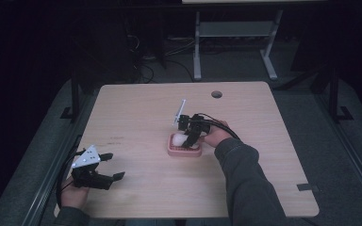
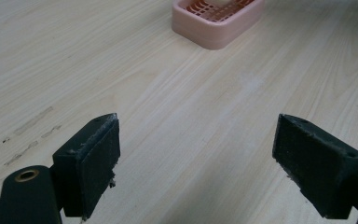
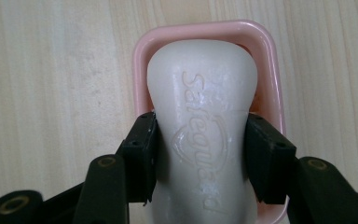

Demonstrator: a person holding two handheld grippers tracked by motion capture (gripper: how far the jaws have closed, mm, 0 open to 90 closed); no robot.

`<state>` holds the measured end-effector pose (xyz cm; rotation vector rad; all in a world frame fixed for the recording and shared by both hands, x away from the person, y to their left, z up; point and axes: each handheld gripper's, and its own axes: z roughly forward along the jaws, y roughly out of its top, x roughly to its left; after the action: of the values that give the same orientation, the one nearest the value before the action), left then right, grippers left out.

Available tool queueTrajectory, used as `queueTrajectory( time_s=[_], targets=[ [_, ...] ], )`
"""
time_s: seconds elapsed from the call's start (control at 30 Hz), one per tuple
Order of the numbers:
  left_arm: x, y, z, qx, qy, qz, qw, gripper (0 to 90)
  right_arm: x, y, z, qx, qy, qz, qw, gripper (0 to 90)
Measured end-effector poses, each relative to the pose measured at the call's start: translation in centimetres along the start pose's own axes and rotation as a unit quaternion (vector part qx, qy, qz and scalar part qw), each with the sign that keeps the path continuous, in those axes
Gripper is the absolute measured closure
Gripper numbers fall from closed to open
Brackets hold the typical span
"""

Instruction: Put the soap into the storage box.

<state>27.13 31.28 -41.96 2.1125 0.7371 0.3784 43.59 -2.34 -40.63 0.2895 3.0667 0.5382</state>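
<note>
A white bar of soap with raised lettering is clamped between the two black jaws of my right gripper, directly over a pink soap dish. In the high view the right gripper points down at the pink dish in the middle of the table, with the soap showing at the dish's left end. My left gripper rests near the table's front left corner, its jaws open and nothing between them. From the left gripper the pink dish lies far ahead.
The light wooden table has a round cable hole near its far edge. A person's grey sleeve reaches in from the bottom right. Behind the table stands a desk frame on a dark floor.
</note>
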Motion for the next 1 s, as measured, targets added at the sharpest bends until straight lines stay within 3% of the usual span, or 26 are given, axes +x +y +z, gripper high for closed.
queueTrajectory(
  time_s=[0.4, 1.0],
  targets=[
    [0.0, 0.0, 0.0, -0.001, -0.001, 0.0, 1.0, 14.8, -0.6, 0.2, 0.9, -0.006, 0.004, 0.007, 1.0, 48.8],
    [0.0, 0.0, 0.0, -0.002, -0.002, 0.0, 1.0, 14.8, -0.7, 0.4, 1.9, 0.011, 0.004, 0.003, 0.9999, 48.6]
  ],
)
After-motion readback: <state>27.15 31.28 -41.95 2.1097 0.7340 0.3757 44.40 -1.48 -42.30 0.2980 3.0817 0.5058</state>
